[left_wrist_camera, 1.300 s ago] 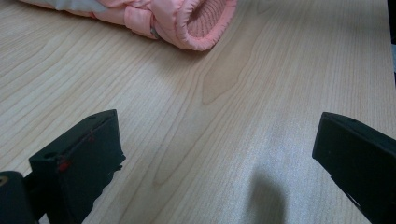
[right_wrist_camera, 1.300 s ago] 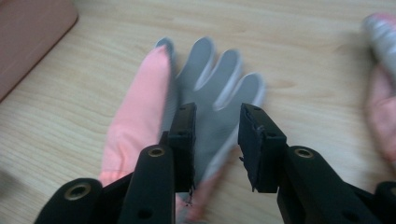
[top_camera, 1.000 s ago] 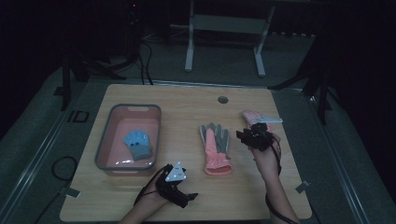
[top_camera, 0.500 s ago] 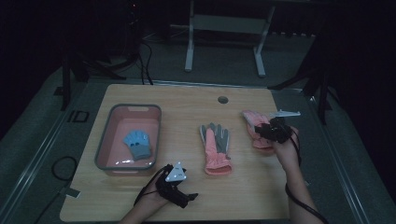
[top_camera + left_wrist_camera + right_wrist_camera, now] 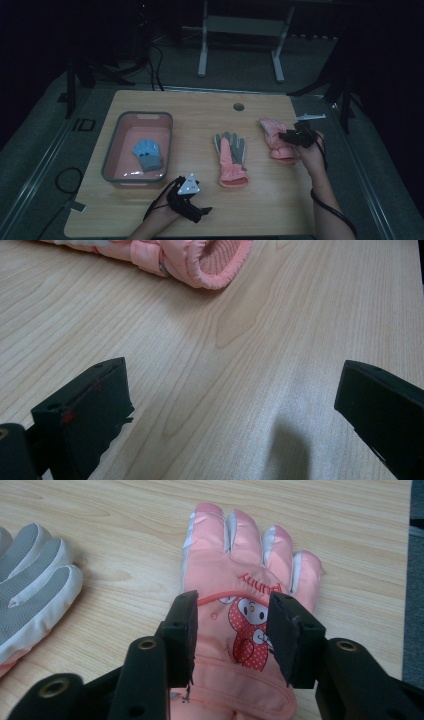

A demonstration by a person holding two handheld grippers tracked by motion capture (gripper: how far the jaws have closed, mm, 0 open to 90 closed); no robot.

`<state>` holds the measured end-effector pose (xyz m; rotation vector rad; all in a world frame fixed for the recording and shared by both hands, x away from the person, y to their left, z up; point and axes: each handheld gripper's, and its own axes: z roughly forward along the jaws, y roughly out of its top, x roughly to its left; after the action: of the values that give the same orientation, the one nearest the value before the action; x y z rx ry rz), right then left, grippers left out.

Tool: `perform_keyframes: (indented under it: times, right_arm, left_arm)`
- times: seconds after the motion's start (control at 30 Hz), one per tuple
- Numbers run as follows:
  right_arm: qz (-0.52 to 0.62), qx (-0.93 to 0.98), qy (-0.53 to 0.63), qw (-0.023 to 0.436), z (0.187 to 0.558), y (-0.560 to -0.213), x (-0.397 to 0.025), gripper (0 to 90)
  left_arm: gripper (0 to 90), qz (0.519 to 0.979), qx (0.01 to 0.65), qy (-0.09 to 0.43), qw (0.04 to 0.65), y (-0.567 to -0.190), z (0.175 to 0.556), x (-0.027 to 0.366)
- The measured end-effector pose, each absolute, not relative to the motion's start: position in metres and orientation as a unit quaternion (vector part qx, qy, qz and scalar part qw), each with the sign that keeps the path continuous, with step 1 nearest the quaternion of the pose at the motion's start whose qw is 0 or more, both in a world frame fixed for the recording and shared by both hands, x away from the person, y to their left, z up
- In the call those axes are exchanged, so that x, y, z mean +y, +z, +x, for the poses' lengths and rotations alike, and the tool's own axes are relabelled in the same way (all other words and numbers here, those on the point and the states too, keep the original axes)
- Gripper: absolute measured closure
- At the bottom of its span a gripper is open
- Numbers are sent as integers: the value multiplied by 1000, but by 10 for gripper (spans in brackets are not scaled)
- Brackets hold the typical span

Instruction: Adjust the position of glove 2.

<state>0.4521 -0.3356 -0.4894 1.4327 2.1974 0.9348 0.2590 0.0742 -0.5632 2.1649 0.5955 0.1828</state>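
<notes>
A pink glove [image 5: 274, 141] with a cartoon print [image 5: 240, 580] lies flat at the table's right, fingers pointing away. My right gripper [image 5: 294, 135] [image 5: 232, 632] hovers low over its back, open, one jaw over each side of the print. A second pink glove [image 5: 230, 159], grey palm up [image 5: 35, 575], lies in the middle. A small blue glove [image 5: 146, 154] sits in the pink tray [image 5: 114, 150]. My left gripper [image 5: 200, 212] [image 5: 230, 390] rests open near the front edge over bare wood, facing the middle glove's cuff [image 5: 210, 262].
The wooden table [image 5: 200, 112] has a round hole [image 5: 238, 106] near its far edge. A table-leg frame [image 5: 240, 40] and cables [image 5: 150, 60] lie on the dark floor beyond. The right edge of the table is close to the right glove.
My right gripper has moved right and a little farther away, from beside the middle glove to over the right glove. The left gripper has stayed put.
</notes>
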Motion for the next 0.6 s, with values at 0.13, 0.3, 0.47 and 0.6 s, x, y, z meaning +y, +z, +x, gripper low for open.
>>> perform_keyframes:
  times: [0.13, 0.3, 0.47, 0.6]
  right_arm:
    - [508, 780, 323, 170, 460, -495, -334, 550]
    - [516, 785, 307, 150, 467, -509, -333, 542]
    - [519, 787, 302, 141, 471, -518, -333, 561]
    - [518, 787, 310, 129, 474, -525, -335, 603]
  left_arm:
    - [17, 867, 238, 74, 431, -563, 259, 74]
    - [16, 868, 238, 74, 430, -564, 259, 75]
    - [16, 867, 238, 69, 433, -564, 259, 75]
    - [16, 866, 238, 69, 434, -564, 259, 75]
